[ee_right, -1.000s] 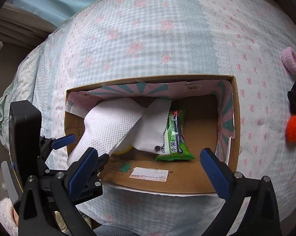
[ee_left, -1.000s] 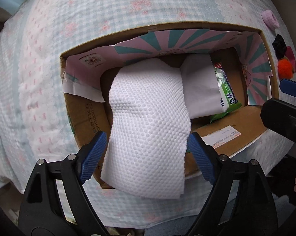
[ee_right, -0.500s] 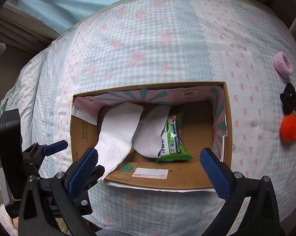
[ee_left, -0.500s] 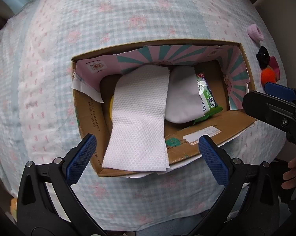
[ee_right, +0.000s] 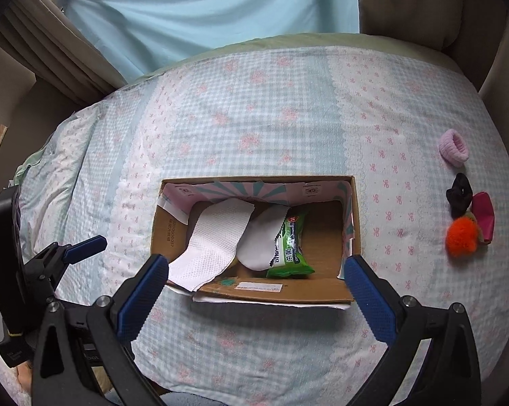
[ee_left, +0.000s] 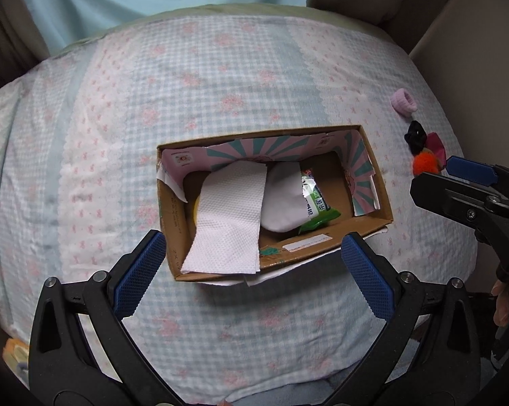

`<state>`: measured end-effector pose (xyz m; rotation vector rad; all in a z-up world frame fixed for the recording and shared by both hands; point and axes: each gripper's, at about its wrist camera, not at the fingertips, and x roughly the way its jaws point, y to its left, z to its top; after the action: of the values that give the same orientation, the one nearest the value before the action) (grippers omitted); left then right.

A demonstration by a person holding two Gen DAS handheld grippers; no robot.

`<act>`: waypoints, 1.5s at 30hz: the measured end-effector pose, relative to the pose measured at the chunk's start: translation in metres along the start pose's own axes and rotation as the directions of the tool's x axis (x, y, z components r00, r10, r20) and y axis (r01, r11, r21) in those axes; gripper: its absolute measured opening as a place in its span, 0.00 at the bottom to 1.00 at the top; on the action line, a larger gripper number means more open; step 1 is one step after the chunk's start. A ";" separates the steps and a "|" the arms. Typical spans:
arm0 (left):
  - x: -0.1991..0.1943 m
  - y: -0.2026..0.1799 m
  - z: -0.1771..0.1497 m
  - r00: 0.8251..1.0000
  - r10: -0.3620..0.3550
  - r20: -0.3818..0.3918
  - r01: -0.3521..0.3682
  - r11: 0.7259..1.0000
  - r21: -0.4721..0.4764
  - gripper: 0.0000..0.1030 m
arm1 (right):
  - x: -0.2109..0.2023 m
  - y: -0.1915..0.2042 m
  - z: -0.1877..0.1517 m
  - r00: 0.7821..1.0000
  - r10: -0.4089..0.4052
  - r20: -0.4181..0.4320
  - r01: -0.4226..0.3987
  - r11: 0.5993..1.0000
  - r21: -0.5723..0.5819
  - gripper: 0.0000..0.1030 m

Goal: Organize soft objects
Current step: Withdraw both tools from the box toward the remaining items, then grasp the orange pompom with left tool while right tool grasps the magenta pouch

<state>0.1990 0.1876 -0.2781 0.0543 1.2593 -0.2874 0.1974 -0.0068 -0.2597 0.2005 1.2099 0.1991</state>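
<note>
A cardboard box (ee_left: 383, 213) with a pink and teal lining lies on the bed. In it are a white paper towel sheet (ee_left: 230, 216) draped over the near wall, a white pouch (ee_left: 281, 203) and a green wipes packet (ee_left: 317, 208). Something yellow (ee_left: 196, 208) peeks from under the towel. My left gripper (ee_left: 253, 240) hangs open above the box's near edge, holding nothing. My right gripper (ee_right: 256, 264) is also open and empty over the same edge (ee_right: 274, 296), and it shows at the right of the left wrist view (ee_left: 471, 182).
To the right of the box on the checked bedspread (ee_right: 254, 128) lie a pink scrunchie (ee_right: 453, 146), a black hair tie (ee_right: 459, 191), a magenta one (ee_right: 484, 215) and an orange pom-pom (ee_right: 461, 237). A light blue curtain (ee_right: 220, 6) hangs behind the bed.
Both grippers have risen away from the box, which now looks smaller. The left jaws have widened, and the paper towel no longer lies between them; it rests over the box wall.
</note>
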 end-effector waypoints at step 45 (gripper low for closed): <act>0.034 -0.383 0.045 0.967 -0.138 0.216 0.089 0.971 0.221 1.00 | -0.136 -0.388 -0.017 0.981 -0.157 0.115 0.134 0.973 0.187 1.00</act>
<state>0.1564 -0.1964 -0.2511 0.1259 0.9997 -0.5123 0.1531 -0.4154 -0.2423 0.2753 1.1084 -0.0512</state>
